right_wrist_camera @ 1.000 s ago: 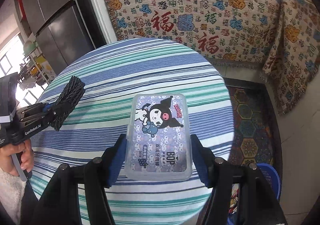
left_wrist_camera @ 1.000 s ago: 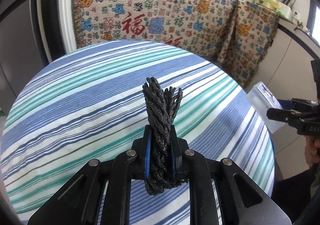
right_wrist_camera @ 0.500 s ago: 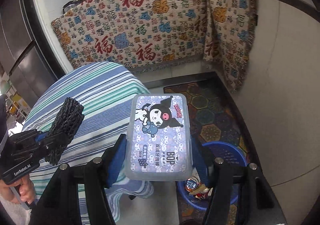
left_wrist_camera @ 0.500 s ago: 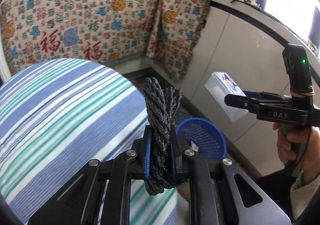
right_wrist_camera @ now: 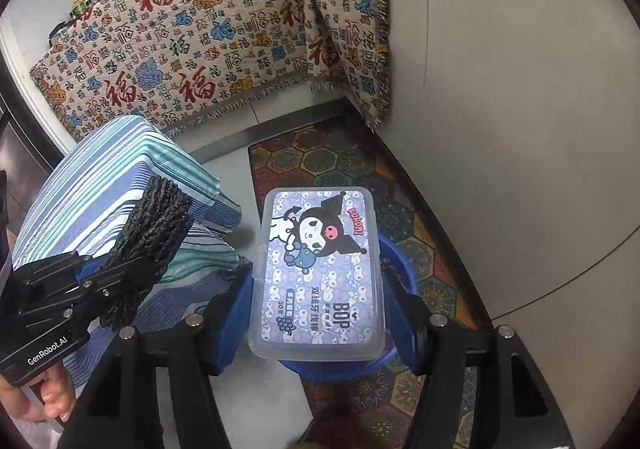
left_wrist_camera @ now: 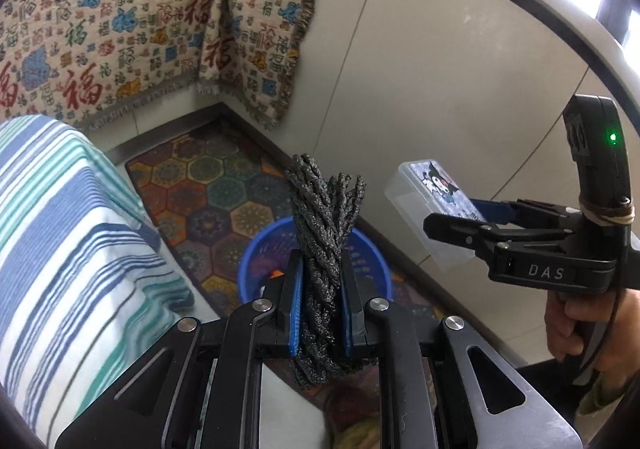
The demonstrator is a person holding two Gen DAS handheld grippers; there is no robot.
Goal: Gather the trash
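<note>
Left tool [left_wrist_camera: 320,289] clenched on black rope bundle [left_wrist_camera: 324,217], right tool [right_wrist_camera: 316,313] grasping plastic box [right_wrist_camera: 320,273].

Left wrist view, close, angled down over its claw [left_wrist_camera: 320,289], right wrist view likewise, both sharing blue basket [left_wrist_camera: 256,253], patterned floor mat [right_wrist_camera: 424,249], striped bench [right_wrist_camera: 100,185], each other's claw.

Black twisted rope [left_wrist_camera: 325,225], blue basket [left_wrist_camera: 252,261], blue-and-teal striped tablecloth [left_wrist_camera: 68,249], hexagon-patterned rug [left_wrist_camera: 208,185], cream hanging cloth [right_wrist_camera: 208,29] (red characters), lilac cartoon-printed box [right_wrist_camera: 320,269].
</note>
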